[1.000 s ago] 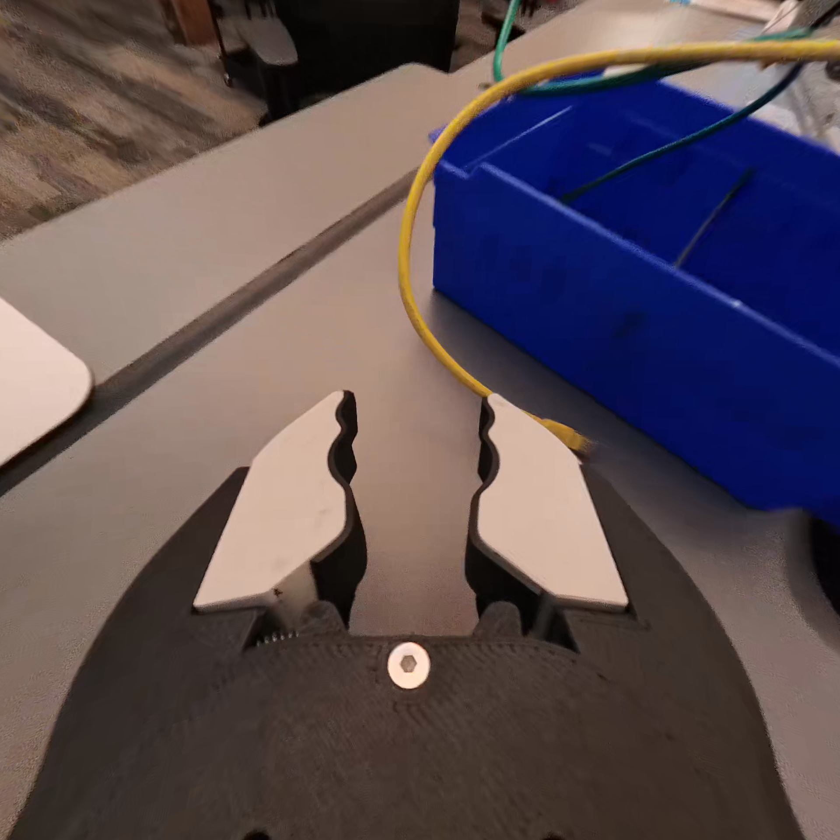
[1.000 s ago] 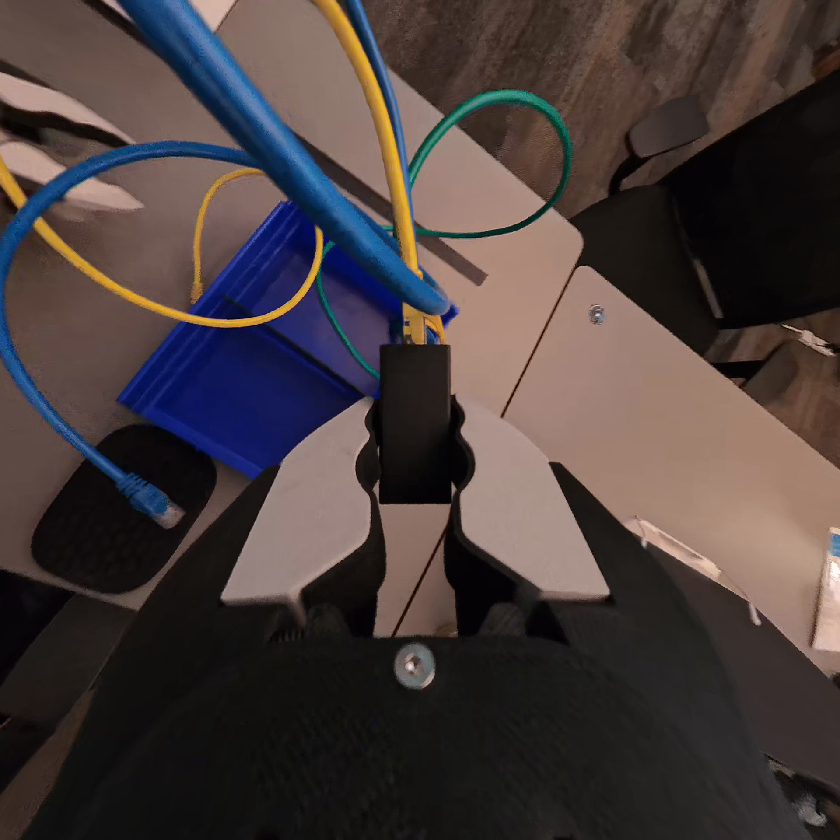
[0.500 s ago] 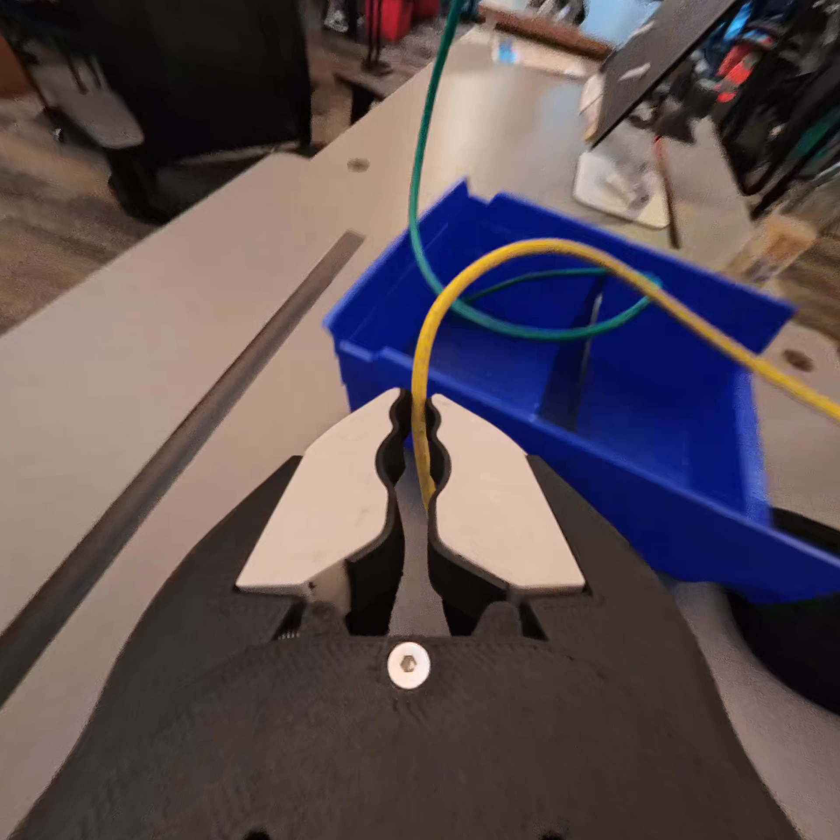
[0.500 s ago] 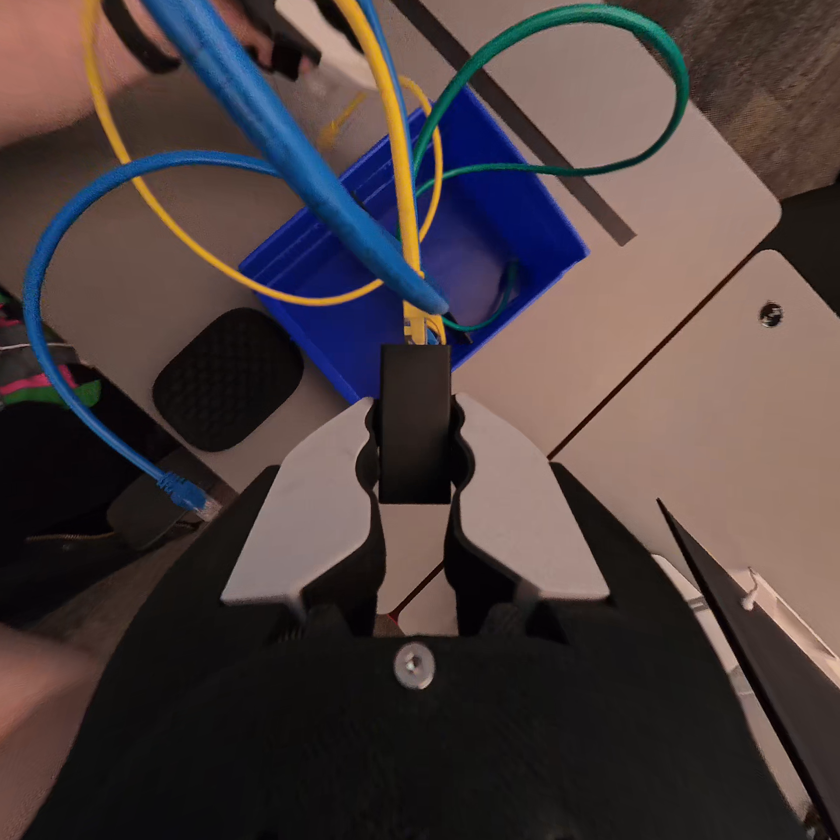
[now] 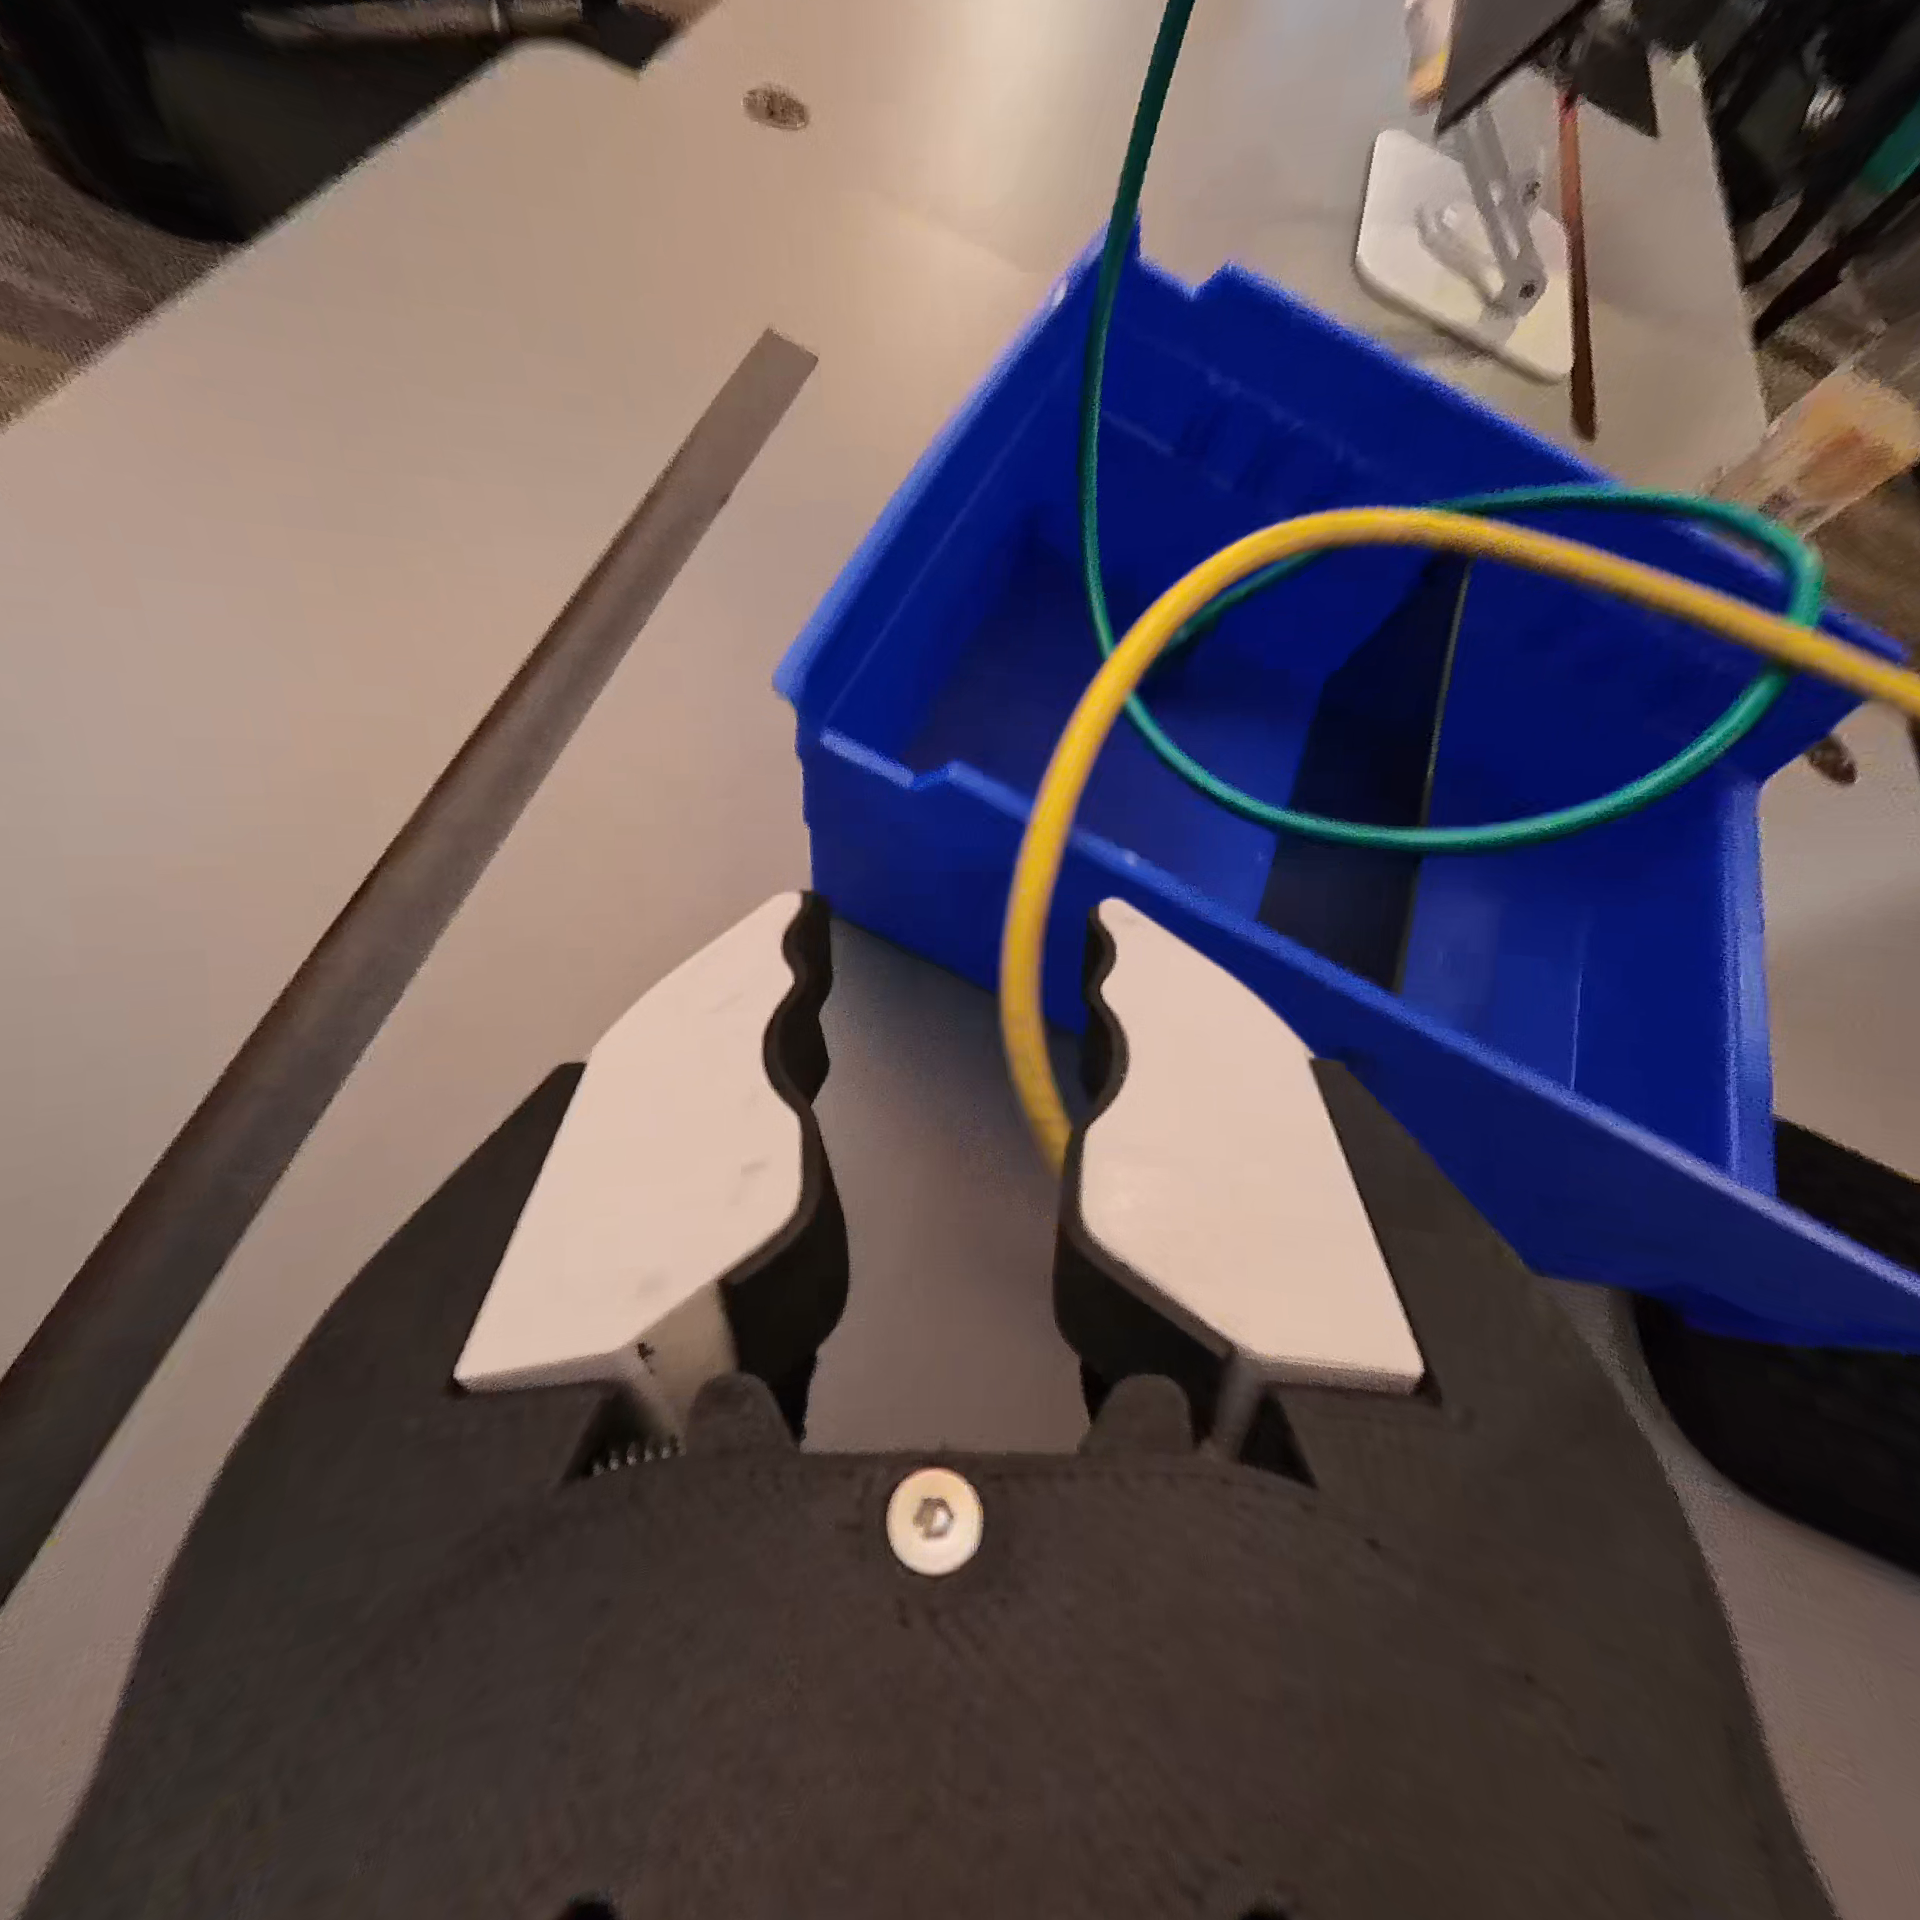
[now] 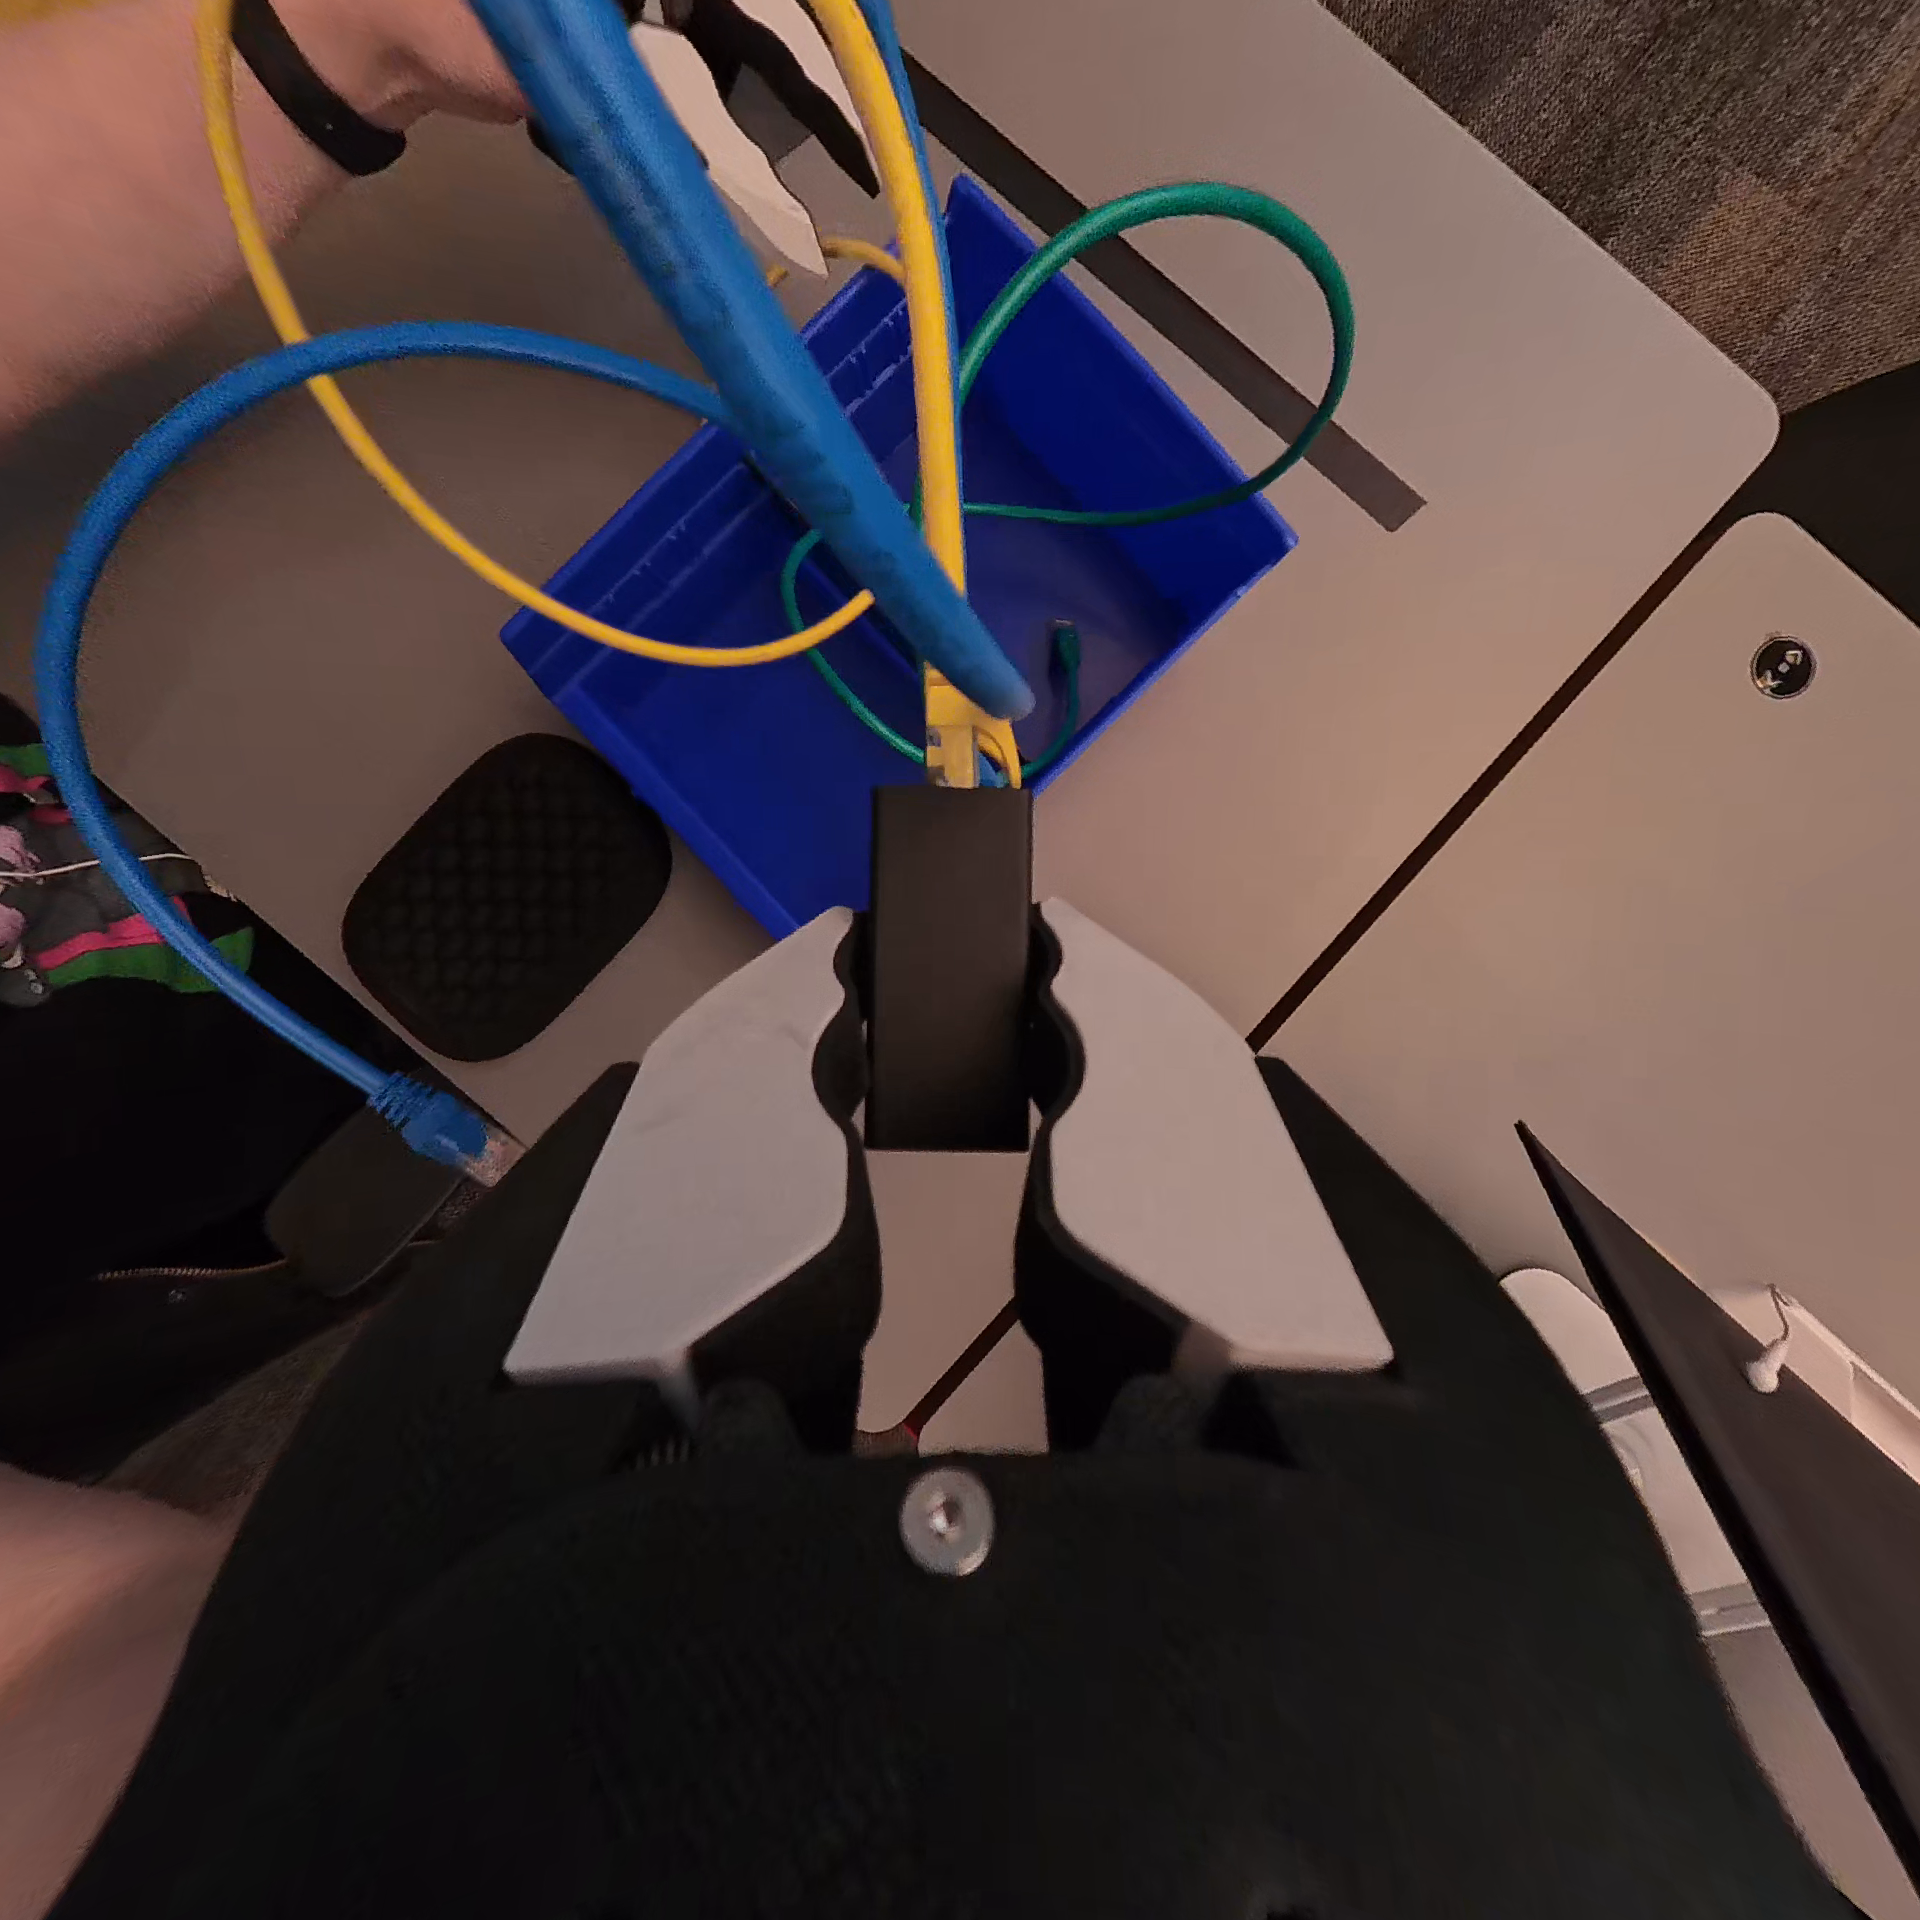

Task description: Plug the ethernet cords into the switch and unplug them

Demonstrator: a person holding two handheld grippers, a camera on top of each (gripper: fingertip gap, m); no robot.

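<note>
the right hand-held gripper (image 6: pixel 948 1023) was clamped on the black switch (image 6: pixel 948 966), held in the air above the blue bin (image 6: pixel 727 748) on the table (image 6: pixel 1558 935), with yellow, green and blue ethernet cords (image 6: pixel 769 436) sprouting from its far end; the switch looked small, rigid and light, best pinched across its flat sides. the left hand-held gripper (image 5: pixel 951 1023) stood open and empty, the yellow cord (image 5: pixel 1023 997) running loose between its fingers against the right one; the cords looked thin, springy and slippery, so i judged a firm hold belonged at the stiff plug, not the cable
</note>
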